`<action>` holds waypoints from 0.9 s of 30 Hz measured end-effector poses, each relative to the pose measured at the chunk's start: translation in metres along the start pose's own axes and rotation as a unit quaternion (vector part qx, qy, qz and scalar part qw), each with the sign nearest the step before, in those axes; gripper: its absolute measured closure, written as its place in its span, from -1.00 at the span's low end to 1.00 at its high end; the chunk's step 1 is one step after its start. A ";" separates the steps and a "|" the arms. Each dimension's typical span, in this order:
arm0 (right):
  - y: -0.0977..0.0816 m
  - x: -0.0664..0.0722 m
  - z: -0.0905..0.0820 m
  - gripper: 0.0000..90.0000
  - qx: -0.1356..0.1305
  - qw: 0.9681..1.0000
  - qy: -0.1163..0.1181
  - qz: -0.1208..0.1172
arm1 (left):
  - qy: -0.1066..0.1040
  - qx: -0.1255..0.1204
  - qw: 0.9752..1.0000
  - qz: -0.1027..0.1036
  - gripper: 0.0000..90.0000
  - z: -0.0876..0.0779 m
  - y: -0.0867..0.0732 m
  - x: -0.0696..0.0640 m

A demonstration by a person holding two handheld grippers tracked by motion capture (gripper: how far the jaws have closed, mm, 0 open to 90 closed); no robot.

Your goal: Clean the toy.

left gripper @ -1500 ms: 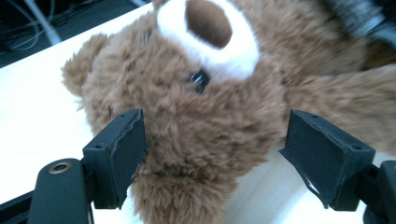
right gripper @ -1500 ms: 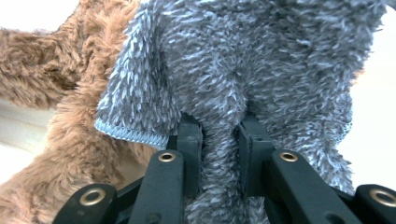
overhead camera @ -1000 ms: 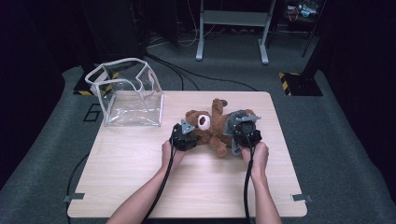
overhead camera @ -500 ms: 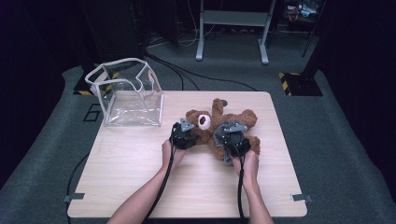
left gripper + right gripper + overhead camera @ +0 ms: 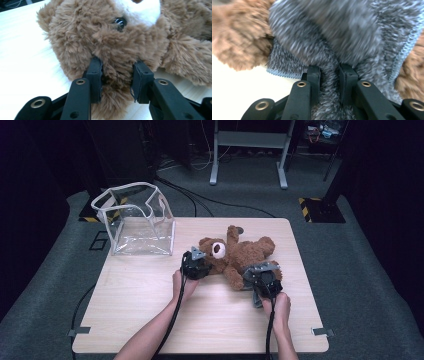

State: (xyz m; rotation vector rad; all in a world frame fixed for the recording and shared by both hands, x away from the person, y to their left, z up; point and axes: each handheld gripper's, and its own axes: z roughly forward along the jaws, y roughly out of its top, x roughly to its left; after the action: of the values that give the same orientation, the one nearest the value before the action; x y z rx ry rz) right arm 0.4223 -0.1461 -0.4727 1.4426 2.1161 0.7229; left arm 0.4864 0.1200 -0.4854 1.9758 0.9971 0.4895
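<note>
A brown teddy bear (image 5: 240, 255) lies on its back on the wooden table (image 5: 150, 295), head to the left. My left gripper (image 5: 196, 265) is at its head. In the left gripper view the pads (image 5: 96, 75) press into the fur under the bear's (image 5: 112, 37) face, and the jaws have just been closing on it. My right gripper (image 5: 261, 279) sits near the bear's leg, close to the person. It is shut on a fold of grey fleecy cloth (image 5: 337, 30), with brown fur (image 5: 237, 45) on either side. A bit of the cloth (image 5: 256, 301) shows under that gripper.
A clear plastic bag (image 5: 140, 222) with white trim stands open at the table's back left corner. Black cables trail from both grippers down the forearms. Bare tabletop lies along the front and at the left.
My right gripper has come down and toward the person with the grey cloth, drawing it off the bear's body. The left gripper stays at the bear's head.
</note>
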 end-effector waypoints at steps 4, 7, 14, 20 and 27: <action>0.015 0.006 -0.026 0.64 -0.053 0.999 -0.001 -0.010 | -0.001 0.000 1.000 0.004 0.53 -0.001 0.000 0.000; 0.031 0.010 -0.031 0.64 -0.070 0.997 0.000 -0.016 | -0.002 0.001 1.000 0.004 0.52 0.000 0.000 0.000; 0.043 0.020 0.000 0.64 -0.039 0.999 -0.006 -0.034 | -0.005 0.007 1.000 0.012 0.51 0.001 -0.001 0.001; 0.019 0.010 0.002 0.64 -0.019 0.999 -0.017 -0.030 | -0.005 0.009 1.000 0.020 0.53 0.002 -0.003 0.000; -0.004 -0.013 0.002 0.64 0.005 1.000 -0.026 0.003 | -0.004 0.006 1.000 0.024 0.64 0.002 -0.004 -0.002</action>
State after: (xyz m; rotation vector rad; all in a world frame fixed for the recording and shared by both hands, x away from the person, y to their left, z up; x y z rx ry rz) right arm 0.4247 -0.1598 -0.4756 1.4573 2.0794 0.6709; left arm 0.4850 0.1190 -0.4901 2.0146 0.9510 0.5028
